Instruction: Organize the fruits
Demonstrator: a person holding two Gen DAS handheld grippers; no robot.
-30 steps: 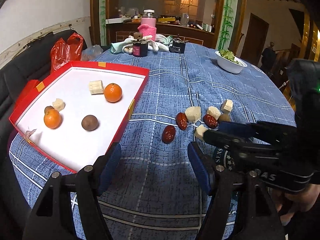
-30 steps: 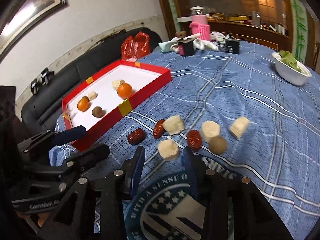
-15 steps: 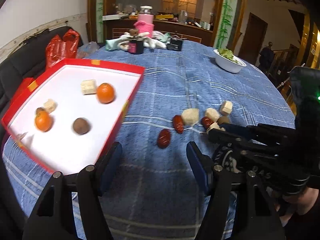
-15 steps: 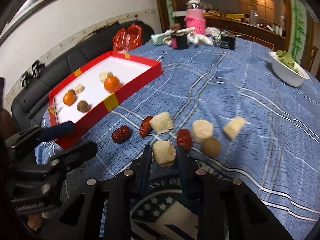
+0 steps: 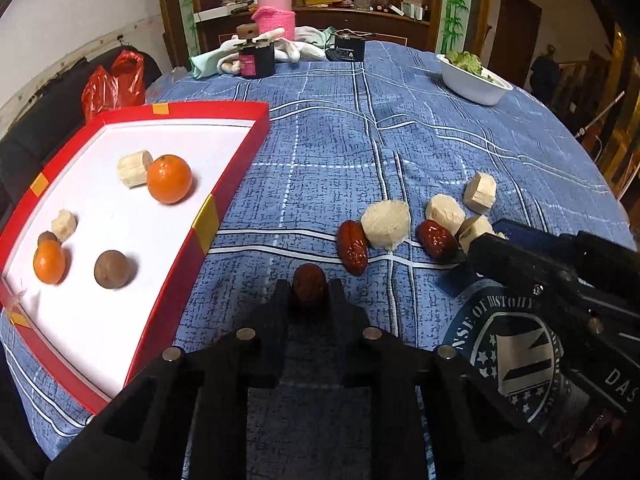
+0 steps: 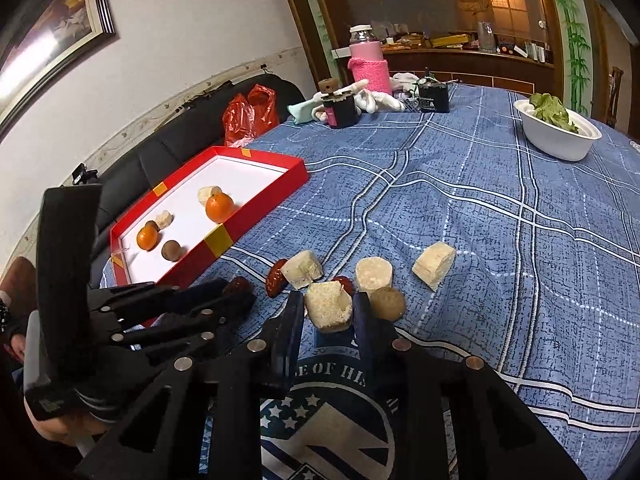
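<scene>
A red box (image 5: 236, 168) with a white floor lies at the table's left and holds two oranges (image 5: 169, 179), a brown fruit (image 5: 112, 269) and pale chunks. My left gripper (image 5: 309, 292) is shut on a red date (image 5: 309, 282) on the blue cloth. My right gripper (image 6: 328, 312) is shut on a pale fruit chunk (image 6: 329, 306). Two more dates (image 5: 353, 246), several pale chunks (image 6: 434, 264) and a brown round fruit (image 6: 387, 302) lie close by. The right gripper also shows in the left wrist view (image 5: 486, 240).
A white bowl of greens (image 6: 556, 132) stands at the far right. A dark jar (image 6: 340, 110), a pink-sleeved bottle (image 6: 366, 66), cloths and a black box (image 6: 432, 96) sit at the far edge. A black sofa with a red bag (image 6: 248, 114) is beyond the left edge.
Both grippers moved forward and closed: the left on the nearest red date, the right on a pale chunk. Both were open a second ago.
</scene>
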